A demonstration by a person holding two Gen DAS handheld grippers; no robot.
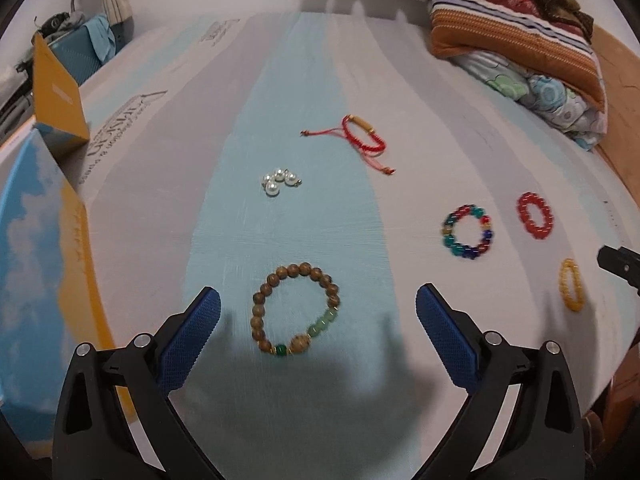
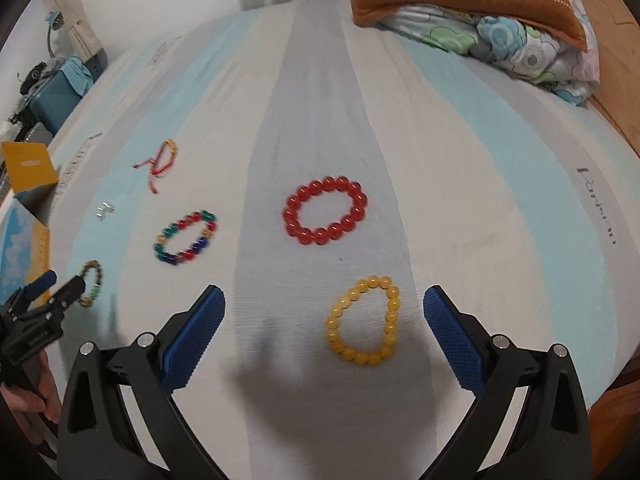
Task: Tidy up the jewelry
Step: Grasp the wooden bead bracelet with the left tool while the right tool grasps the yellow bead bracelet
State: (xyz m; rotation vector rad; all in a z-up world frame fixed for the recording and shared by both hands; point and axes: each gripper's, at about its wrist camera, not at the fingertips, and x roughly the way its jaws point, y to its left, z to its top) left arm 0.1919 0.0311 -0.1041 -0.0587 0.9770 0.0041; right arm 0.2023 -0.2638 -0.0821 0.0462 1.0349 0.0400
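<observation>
My left gripper (image 1: 318, 300) is open and empty, with the brown wooden bead bracelet (image 1: 297, 309) lying on the bed between its fingers. My right gripper (image 2: 324, 300) is open and empty, with the yellow bead bracelet (image 2: 363, 321) lying between its fingers. A red bead bracelet (image 2: 325, 210), a multicoloured bead bracelet (image 2: 185, 237), a red cord bracelet (image 1: 362, 136) and a cluster of white pearls (image 1: 279, 181) lie further out on the striped sheet. The left gripper also shows at the left edge of the right wrist view (image 2: 60, 286).
An open blue-and-yellow box (image 1: 44, 216) stands at the left edge of the bed, with its lid (image 1: 56, 92) raised. Folded quilts and a striped pillow (image 1: 516, 36) lie at the far right. The wooden bed frame (image 2: 608, 60) runs along the right side.
</observation>
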